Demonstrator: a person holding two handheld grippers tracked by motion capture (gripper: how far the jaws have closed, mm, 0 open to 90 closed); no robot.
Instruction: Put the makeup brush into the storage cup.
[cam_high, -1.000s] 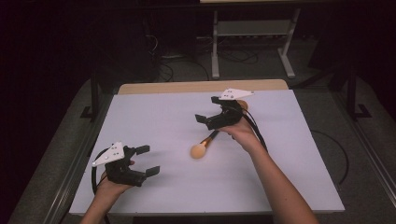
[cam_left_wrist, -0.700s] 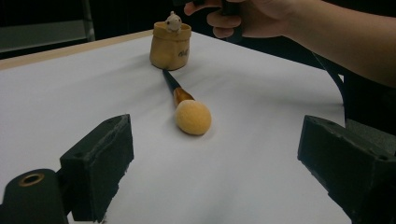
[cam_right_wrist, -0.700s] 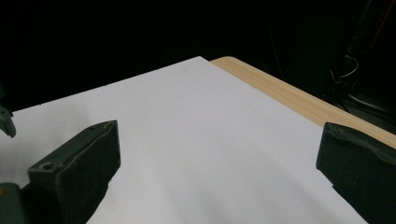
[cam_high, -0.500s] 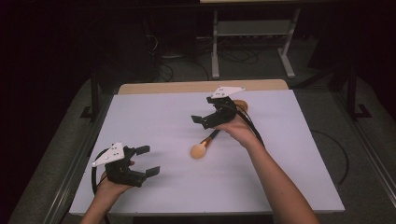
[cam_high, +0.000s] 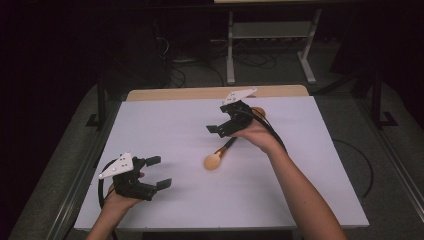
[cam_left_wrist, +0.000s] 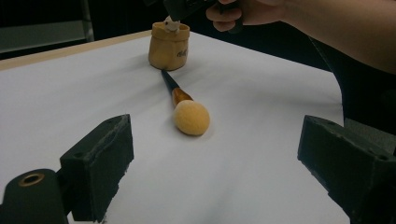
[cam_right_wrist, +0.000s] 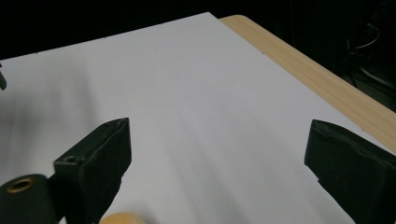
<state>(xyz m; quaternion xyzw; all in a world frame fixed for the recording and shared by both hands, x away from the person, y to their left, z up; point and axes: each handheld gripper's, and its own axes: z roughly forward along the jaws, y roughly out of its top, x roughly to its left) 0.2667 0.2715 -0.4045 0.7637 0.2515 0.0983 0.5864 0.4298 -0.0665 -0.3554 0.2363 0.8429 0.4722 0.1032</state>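
Orange makeup brush lying free on the white table, right gripper empty overhead, jaws just narrowing slightly from full open, left gripper agape and idle.

brush: handle's far end hidden under right gripper in high view | small pot near desk's far edge: mostly hidden behind that gripper; print on its side (left gripper view) too small to read | rounded tan object: cut off by bottom edge of right gripper view, identity cannot be told
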